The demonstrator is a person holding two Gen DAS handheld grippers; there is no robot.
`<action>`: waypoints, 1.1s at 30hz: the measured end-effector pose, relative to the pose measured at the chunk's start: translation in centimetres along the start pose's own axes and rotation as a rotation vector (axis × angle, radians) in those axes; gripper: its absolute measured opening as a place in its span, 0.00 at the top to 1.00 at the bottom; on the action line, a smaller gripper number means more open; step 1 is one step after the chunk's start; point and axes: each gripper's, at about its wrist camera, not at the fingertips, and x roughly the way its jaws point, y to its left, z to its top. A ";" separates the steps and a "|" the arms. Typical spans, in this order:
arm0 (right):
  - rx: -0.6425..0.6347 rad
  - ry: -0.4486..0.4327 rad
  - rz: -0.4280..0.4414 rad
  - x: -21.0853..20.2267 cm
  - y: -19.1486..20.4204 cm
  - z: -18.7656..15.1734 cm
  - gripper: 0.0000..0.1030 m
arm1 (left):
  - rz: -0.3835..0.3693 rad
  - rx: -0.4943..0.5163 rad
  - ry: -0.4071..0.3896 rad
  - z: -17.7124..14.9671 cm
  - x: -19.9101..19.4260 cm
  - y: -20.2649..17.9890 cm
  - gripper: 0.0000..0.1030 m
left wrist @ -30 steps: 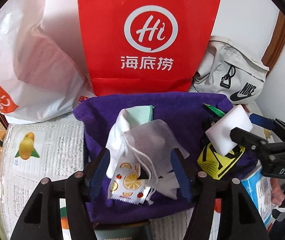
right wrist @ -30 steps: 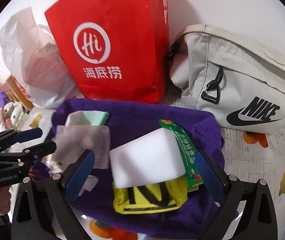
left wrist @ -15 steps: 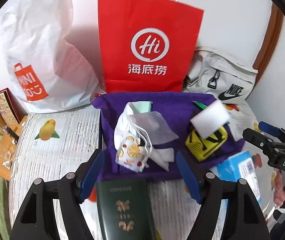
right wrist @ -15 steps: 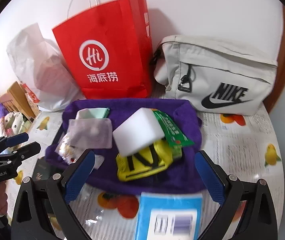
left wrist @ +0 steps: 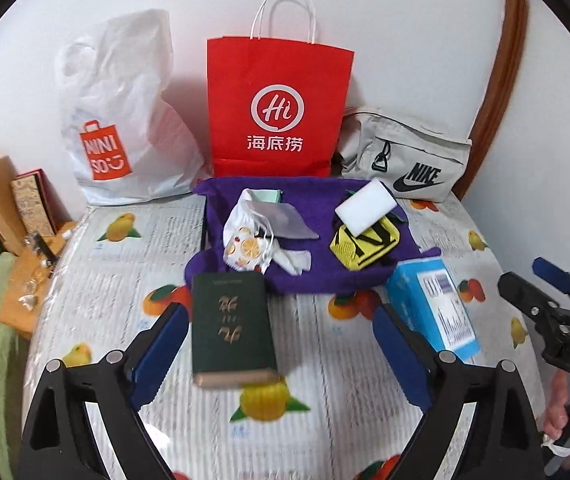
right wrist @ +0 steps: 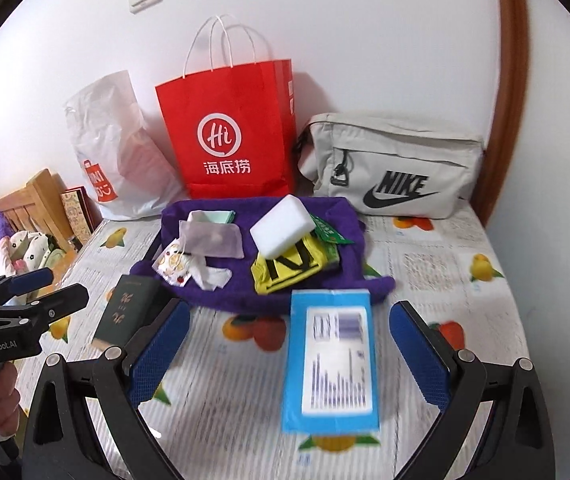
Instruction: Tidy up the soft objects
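Soft objects: white foam sponge block (right wrist: pixel 281 226), yellow mesh pouch (right wrist: pixel 291 268), fruit-print cloth (left wrist: pixel 245 250), grey drawstring bag (left wrist: pixel 281 220), heaped on purple plush towel (left wrist: pixel 313 276), well ahead of both tools. Left tool (left wrist: pixel 281 348) and right tool (right wrist: pixel 287 356) spread wide, grasping nothing. Risk: sponge perched on pouch, likely to topple if nudged; drawstring could snag neighbours. Green packet (right wrist: pixel 327 230) mostly covered; towel's far edge hidden behind the heap.
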 end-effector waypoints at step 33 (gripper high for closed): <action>0.022 -0.113 -0.035 -13.6 2.4 -9.9 0.02 | 0.058 -0.018 -0.093 -10.3 -10.2 -1.1 0.07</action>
